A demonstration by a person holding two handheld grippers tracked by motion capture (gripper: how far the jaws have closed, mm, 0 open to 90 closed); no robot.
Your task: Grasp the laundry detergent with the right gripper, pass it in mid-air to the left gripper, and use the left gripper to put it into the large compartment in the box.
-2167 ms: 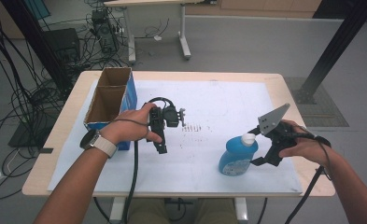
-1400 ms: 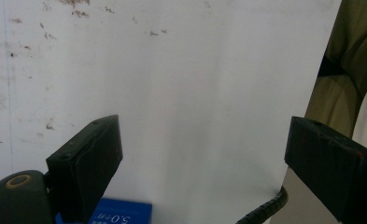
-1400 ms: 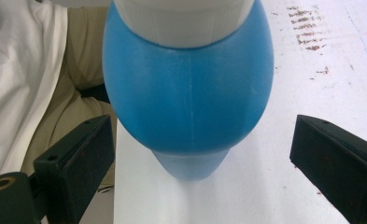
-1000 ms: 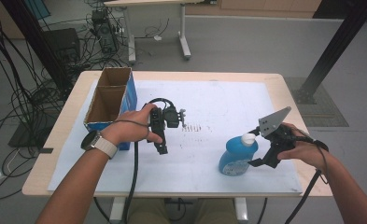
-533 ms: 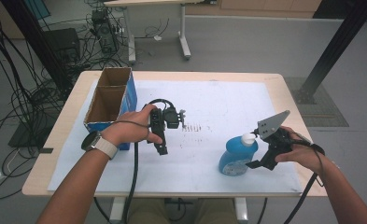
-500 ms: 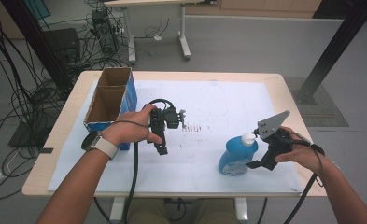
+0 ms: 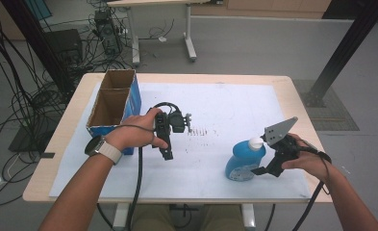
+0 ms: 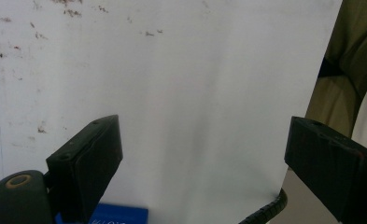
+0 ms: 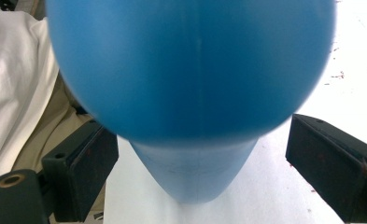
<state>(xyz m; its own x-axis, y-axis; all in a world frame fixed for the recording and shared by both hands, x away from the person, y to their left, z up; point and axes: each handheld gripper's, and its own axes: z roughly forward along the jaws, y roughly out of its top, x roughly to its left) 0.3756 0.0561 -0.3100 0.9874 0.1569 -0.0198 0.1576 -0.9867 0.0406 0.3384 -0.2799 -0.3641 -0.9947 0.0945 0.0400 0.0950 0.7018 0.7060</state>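
While the right forearm enters from the lower right of the high view, the right gripper (image 7: pixel 266 156) is held at the right of centre, just beside a blue detergent bottle (image 7: pixel 243 161) with a white cap that stands upright on the white sheet (image 7: pixel 225 103) covering the table. In the right gripper view the bottle (image 9: pixel 190 84) is seen close up between the two black jaws, which are spread wide with a gap on each side, so nothing is clamped. The left forearm rises from the lower left, a watch (image 7: pixel 102 150) worn at the wrist, and the left gripper (image 7: pixel 189 122) is held near the frame's centre beside a blue-sided cardboard box (image 7: pixel 112 103). Its jaws are likewise parted over bare, speckled sheet (image 8: pixel 195 93).
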